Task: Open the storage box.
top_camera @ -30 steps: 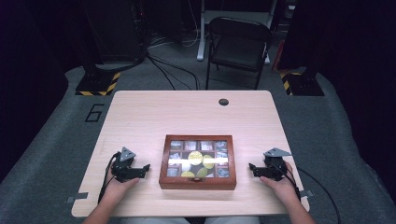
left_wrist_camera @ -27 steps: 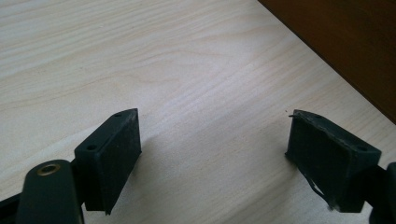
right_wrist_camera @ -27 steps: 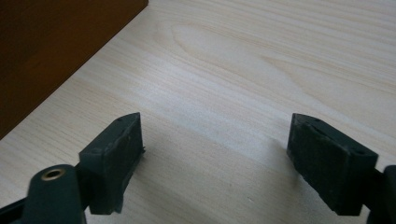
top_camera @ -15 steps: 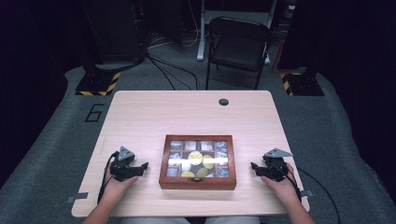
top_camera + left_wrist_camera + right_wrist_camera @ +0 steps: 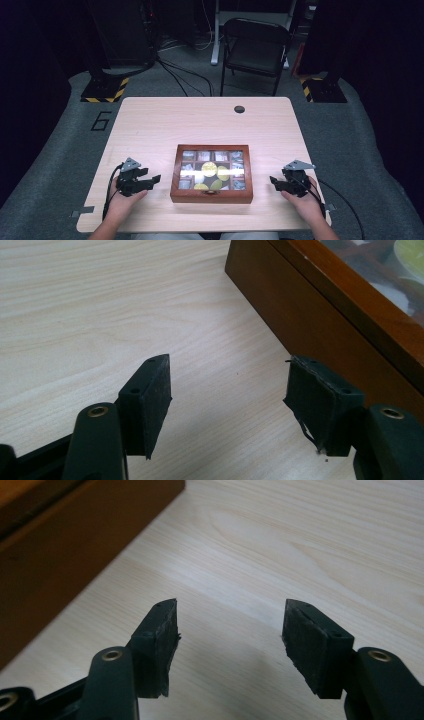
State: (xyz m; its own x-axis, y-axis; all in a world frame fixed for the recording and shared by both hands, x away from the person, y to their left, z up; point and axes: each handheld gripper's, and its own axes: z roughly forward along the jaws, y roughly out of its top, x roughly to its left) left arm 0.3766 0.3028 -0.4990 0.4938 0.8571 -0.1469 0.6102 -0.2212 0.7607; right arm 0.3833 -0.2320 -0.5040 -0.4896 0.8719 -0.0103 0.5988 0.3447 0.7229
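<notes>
Both claws rest on the table with their jaws spread apart and nothing between them. From above, the left gripper (image 5: 151, 180) sits just left of a dark brown wooden box with a glass lid (image 5: 212, 172), and the right gripper (image 5: 274, 181) sits near its right side; neither touches it. Each is held by a hand, the left hand (image 5: 122, 200) and the right hand (image 5: 305, 202), with forearms cut off at the bottom edge.

The box lies closed near the front middle of the pale wood-grain table (image 5: 200, 120). Through the lid, small compartments show, with yellow-green round items in the middle ones and greyish packets around them; glare and blur make their nature impossible to tell, and no label can be read.

The left gripper view looks along two black padded jaws, open over bare tabletop, with the box's side wall and lid edge (image 5: 320, 315) running across the upper right, cut off by the frame. The right gripper view shows open jaws too, with the box's wall (image 5: 75, 540) blurred at the upper left.

Beyond the table, a black folding chair (image 5: 255, 47) stands on grey floor. A number 6 (image 5: 101, 120) is marked on the floor left of the table. A small dark round hole (image 5: 239, 109) sits near the table's far edge.
</notes>
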